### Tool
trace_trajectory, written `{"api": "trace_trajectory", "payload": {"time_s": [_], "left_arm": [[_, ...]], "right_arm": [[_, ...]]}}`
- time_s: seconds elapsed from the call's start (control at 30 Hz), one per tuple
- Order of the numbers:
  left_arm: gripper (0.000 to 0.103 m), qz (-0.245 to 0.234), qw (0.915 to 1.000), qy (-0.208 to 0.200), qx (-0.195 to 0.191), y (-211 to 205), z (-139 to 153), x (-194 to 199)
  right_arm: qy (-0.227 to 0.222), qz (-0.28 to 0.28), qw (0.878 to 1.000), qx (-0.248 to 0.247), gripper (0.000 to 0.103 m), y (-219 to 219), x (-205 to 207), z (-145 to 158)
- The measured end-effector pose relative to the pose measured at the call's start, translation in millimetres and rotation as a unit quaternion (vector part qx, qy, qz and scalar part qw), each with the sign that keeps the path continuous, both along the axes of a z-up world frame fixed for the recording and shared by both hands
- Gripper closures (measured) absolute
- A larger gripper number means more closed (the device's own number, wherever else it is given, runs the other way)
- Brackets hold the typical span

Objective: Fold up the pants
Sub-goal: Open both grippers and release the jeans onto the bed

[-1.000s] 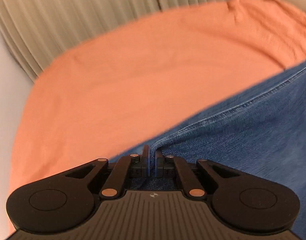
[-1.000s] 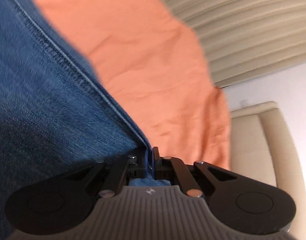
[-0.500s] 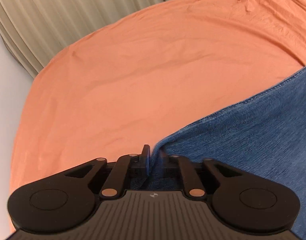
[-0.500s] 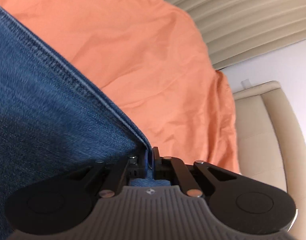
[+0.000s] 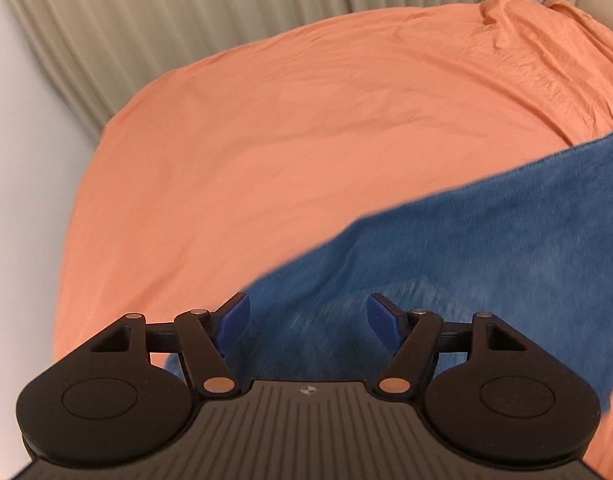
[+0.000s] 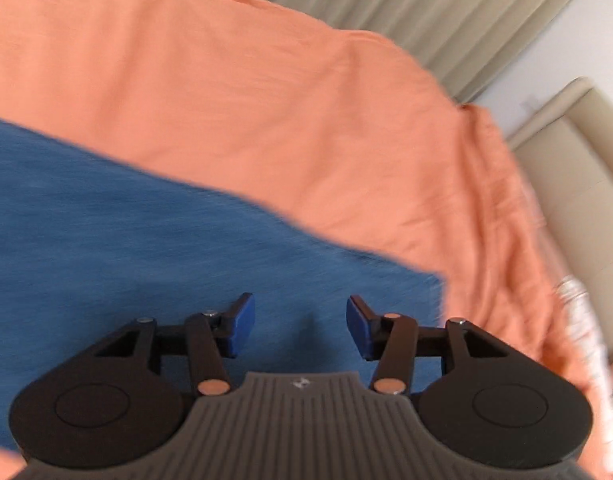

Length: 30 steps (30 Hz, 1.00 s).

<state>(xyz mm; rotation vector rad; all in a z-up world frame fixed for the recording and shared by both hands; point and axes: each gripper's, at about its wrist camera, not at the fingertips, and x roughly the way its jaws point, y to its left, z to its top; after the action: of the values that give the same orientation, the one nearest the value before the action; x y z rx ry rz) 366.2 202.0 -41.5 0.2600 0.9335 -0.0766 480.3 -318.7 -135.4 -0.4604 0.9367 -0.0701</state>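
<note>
Both grippers have let go of the jeans: a second ago each was clamped on a seamed edge of the denim, and their fingers have just been opening, so the cloth now lies below them, not pinched.

Left gripper (image 5: 308, 320) has its blue fingers (image 5: 234, 318) wide apart, with blurred denim showing in the gap but not pressed by either pad. Right gripper (image 6: 300, 322) also has its fingers (image 6: 242, 322) apart, over flat denim, nothing gripped.

Jeans (image 5: 466, 264) lie spread on an orange sheet (image 5: 306, 120). In the left view their free edge runs on a slant from low centre up to the right border. In the right view the edge slants from the left border down to a corner (image 6: 438, 280) just right of the gripper. Which way the long axis of the jeans runs cannot be told, since both views cut the cloth off at the borders and behind the gripper bodies; no waistband or hem can be made out. Motion blur smears the weave in both views.

Pale curtains (image 5: 186, 12) hang beyond the sheet. A cream padded piece (image 6: 586, 168) stands at the right edge, and a blurred white patterned thing (image 6: 582, 320) beside the sheet is too smeared to identify.
</note>
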Motion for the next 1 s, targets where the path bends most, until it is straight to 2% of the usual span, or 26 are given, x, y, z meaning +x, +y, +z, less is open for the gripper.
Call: {"api": "trace_trajectory", "payload": {"time_s": [0.1, 0.2, 0.4, 0.53, 0.7, 0.9, 1.0], "left_arm": [[0.024, 0.024, 0.9996, 0.009, -0.013, 24, 5, -30], [0.025, 0.05, 0.9976, 0.019, -0.044, 47, 7, -57], [0.026, 0.095, 0.9886, 0.042, -0.108, 89, -5, -92], [0.027, 0.102, 0.9848, 0.051, -0.131, 105, -20, -111], [0.027, 0.096, 0.9815, 0.055, -0.156, 116, -30, -130], [0.027, 0.082, 0.9727, 0.046, -0.212, 118, -42, -140], [0.027, 0.076, 0.9703, 0.05, -0.224, 117, -48, -141]], "right_arm": [[0.025, 0.033, 0.998, 0.049, 0.054, 43, -47, 5], [0.044, 0.077, 0.993, 0.084, 0.053, 83, -90, 7], [0.082, 0.13, 0.971, 0.181, 0.053, 154, -161, 5], [0.088, 0.142, 0.957, 0.239, 0.055, 198, -196, -8], [0.081, 0.164, 0.95, 0.252, 0.055, 242, -218, -28], [0.041, 0.196, 0.952, 0.229, 0.055, 269, -220, -36], [0.022, 0.2, 0.956, 0.214, 0.055, 280, -222, -39]]}}
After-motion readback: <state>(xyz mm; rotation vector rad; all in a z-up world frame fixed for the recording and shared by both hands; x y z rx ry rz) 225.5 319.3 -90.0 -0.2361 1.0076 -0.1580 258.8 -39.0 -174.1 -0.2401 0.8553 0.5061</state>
